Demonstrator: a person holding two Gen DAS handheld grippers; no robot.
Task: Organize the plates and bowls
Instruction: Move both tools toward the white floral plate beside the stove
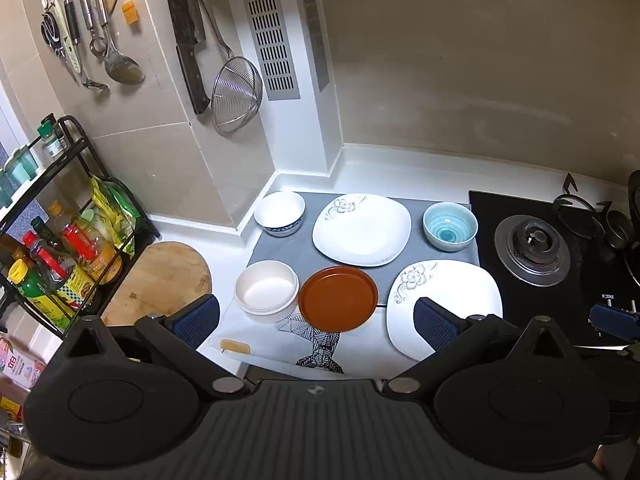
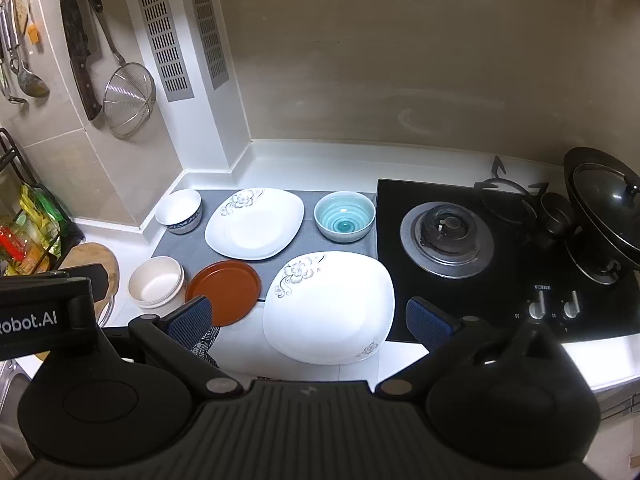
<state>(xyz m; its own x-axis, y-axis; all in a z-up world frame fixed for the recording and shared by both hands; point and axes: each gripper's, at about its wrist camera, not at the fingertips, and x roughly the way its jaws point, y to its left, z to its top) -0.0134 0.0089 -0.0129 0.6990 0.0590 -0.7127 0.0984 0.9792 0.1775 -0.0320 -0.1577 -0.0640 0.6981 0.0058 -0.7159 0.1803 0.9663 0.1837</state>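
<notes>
Both tools, left [image 1: 316,320] and right [image 2: 308,320], hover with fingers spread wide and empty above the tabletop [image 2: 280,160], where two square floral plates [image 2: 328,308] lie flat, corners diagonal, among upright bowls [image 2: 344,216].

Square plates [image 2: 328,308]: glossy white glaze
Brown plate [image 1: 338,299]: matt, smooth
Cutting board [image 1: 160,280]: wood
Strainer [image 1: 236,96]: metal mesh
Hob [image 2: 460,264]: glossy black
Tabletop [image 2: 320,160]: smooth white

Home kitchen — gas hob [image 2: 452,236], hanging utensils [image 1: 92,32], tiled wall.
</notes>
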